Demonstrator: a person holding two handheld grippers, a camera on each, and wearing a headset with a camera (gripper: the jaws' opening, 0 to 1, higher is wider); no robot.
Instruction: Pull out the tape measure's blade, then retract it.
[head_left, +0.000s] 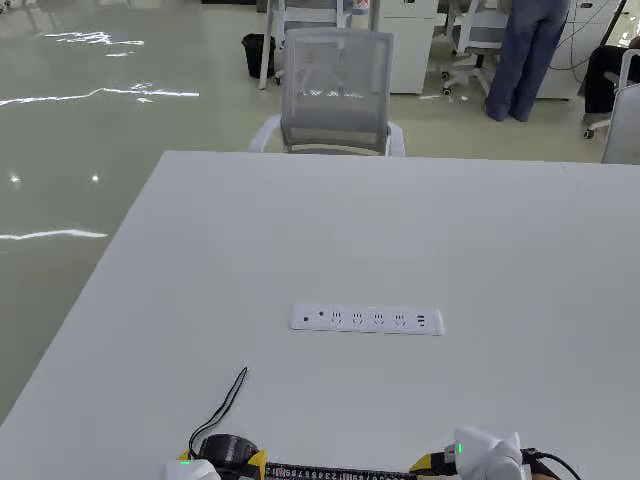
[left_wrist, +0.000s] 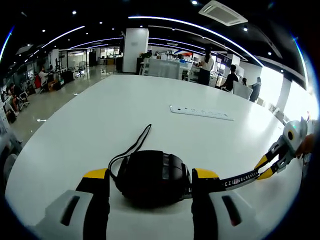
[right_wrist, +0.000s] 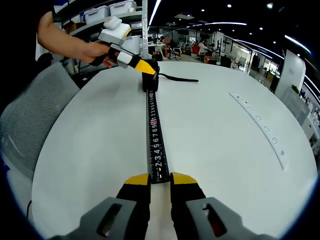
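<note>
Tape measure rests at the near edge of the white table, its black case clamped between the yellow-tipped jaws of the left gripper. From the case's side the blade runs out along the tabletop, numbers up, to the right gripper, whose jaws are closed on the blade's end. In the head view both grippers sit at the bottom edge, left one on the left, with the blade stretched between them. A thin black strap trails from the case away across the table. Farther on, a white power strip lies flat near the middle of the table, well apart from the tape. Past the far edge stands a grey mesh chair on a glossy floor, and beyond it a person stands.
</note>
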